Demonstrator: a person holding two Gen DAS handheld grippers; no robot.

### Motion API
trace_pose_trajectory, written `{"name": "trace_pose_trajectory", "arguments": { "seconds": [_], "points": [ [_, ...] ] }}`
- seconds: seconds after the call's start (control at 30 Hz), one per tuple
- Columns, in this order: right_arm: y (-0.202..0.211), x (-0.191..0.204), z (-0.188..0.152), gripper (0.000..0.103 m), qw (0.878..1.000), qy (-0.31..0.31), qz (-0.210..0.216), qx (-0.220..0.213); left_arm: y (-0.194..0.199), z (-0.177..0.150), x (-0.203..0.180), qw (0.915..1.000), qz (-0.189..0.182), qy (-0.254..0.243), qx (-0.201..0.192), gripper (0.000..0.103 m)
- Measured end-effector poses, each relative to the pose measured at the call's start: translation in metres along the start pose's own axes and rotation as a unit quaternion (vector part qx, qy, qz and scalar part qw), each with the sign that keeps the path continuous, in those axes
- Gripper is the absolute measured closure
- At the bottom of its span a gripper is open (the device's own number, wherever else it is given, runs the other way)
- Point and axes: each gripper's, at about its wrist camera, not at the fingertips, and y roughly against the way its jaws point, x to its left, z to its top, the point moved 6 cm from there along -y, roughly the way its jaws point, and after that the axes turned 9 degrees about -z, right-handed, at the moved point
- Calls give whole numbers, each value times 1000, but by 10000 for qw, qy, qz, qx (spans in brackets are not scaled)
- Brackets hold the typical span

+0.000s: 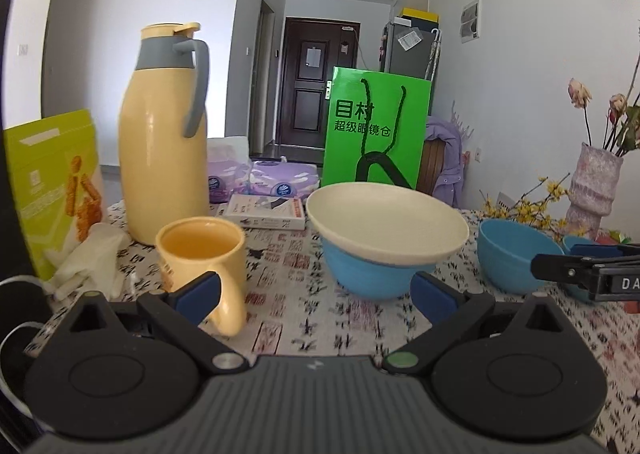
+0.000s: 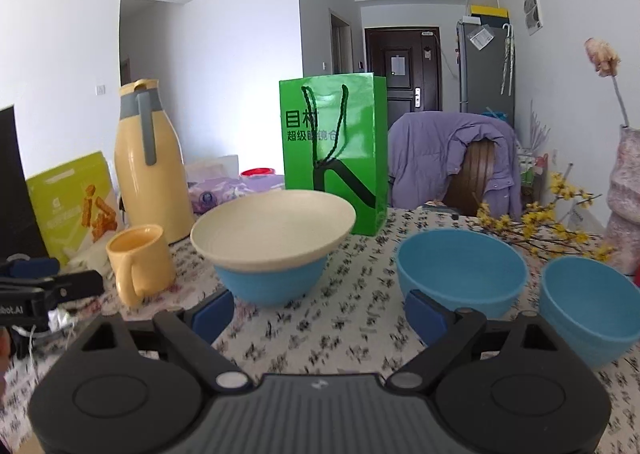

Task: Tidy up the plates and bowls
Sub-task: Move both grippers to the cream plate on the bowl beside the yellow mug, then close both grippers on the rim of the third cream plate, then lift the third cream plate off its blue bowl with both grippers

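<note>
A cream plate (image 1: pixel 384 219) (image 2: pixel 272 230) rests tilted on top of a blue bowl (image 1: pixel 368 278) (image 2: pixel 272 284) on the patterned tablecloth. A second blue bowl (image 1: pixel 510 254) (image 2: pixel 460 274) stands to its right, and a third blue bowl (image 2: pixel 592 310) at the far right. My left gripper (image 1: pixel 316 294) is open and empty, low over the table in front of the stacked bowl. My right gripper (image 2: pixel 320 314) is open and empty, between the stacked bowl and the second bowl. The right gripper also shows at the right edge of the left wrist view (image 1: pixel 588 274).
A yellow mug (image 1: pixel 204 254) (image 2: pixel 140 262) and a tall yellow thermos jug (image 1: pixel 164 141) (image 2: pixel 148 161) stand at the left. A green paper bag (image 1: pixel 376 129) (image 2: pixel 334 149), a snack box (image 1: pixel 52 189), tissue packs (image 1: pixel 260 181) and a vase with flowers (image 1: pixel 592 189) ring the table's far side.
</note>
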Motion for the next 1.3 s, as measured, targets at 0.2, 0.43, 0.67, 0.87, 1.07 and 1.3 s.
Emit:
{"name": "trace_pose_trajectory", "arguments": {
  "seconds": [0.2, 0.43, 0.67, 0.87, 1.07, 1.3],
  "points": [
    [-55, 4, 34, 20, 9997, -93, 216, 3, -56, 29, 10, 9995, -190, 82, 227, 11],
    [-137, 3, 51, 46, 9993, -177, 78, 307, -129, 45, 21, 9973, -170, 225, 673, 39],
    [-184, 2, 49, 84, 9971, -235, -53, 721, -175, 41, 37, 9934, 28, 385, 1080, 83],
    [-188, 2, 48, 91, 9973, -184, -113, 699, -178, 41, 41, 9928, 119, 465, 1094, 92],
    [-173, 2, 52, 94, 9979, -210, -152, 596, -161, 46, 34, 9933, 141, 404, 1071, 92],
    [-132, 7, 65, 94, 9990, -131, -211, 378, -119, 55, 22, 9952, 117, 394, 884, 93]
  ]
}}
